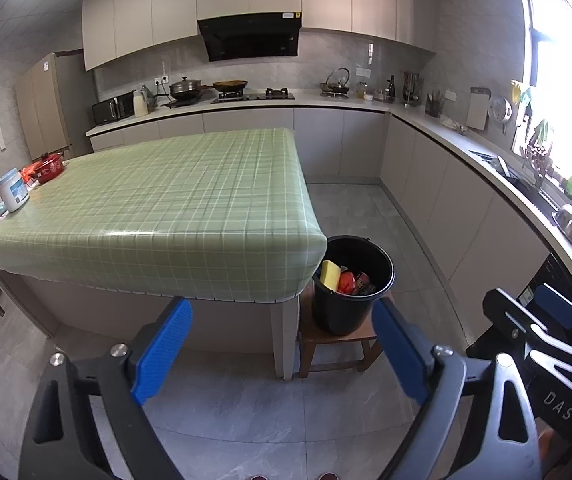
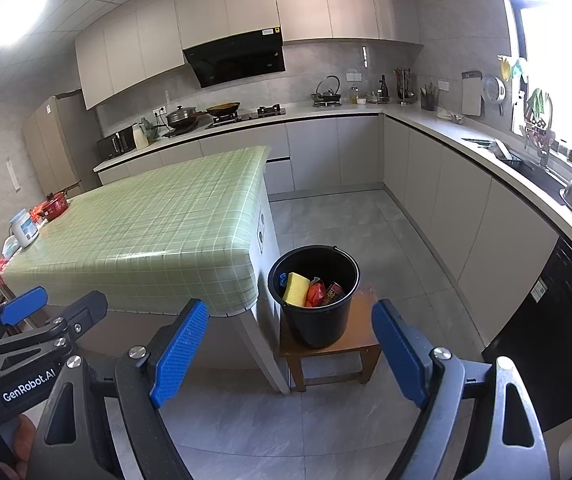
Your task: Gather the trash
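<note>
Kitchen floor below | both my grippers, left (image 1: 282, 352) and right (image 2: 289, 354), spread wide, empty | trash sits in black bucket (image 2: 313, 308), lower centre — on small stool (image 2: 359, 344) | risk: a bump topples it.

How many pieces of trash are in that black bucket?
4 show in the black bucket: a blue scrap at the left, a yellow sponge, a red wrapper, and a dark packet rightmost. More may lie underneath.
</note>
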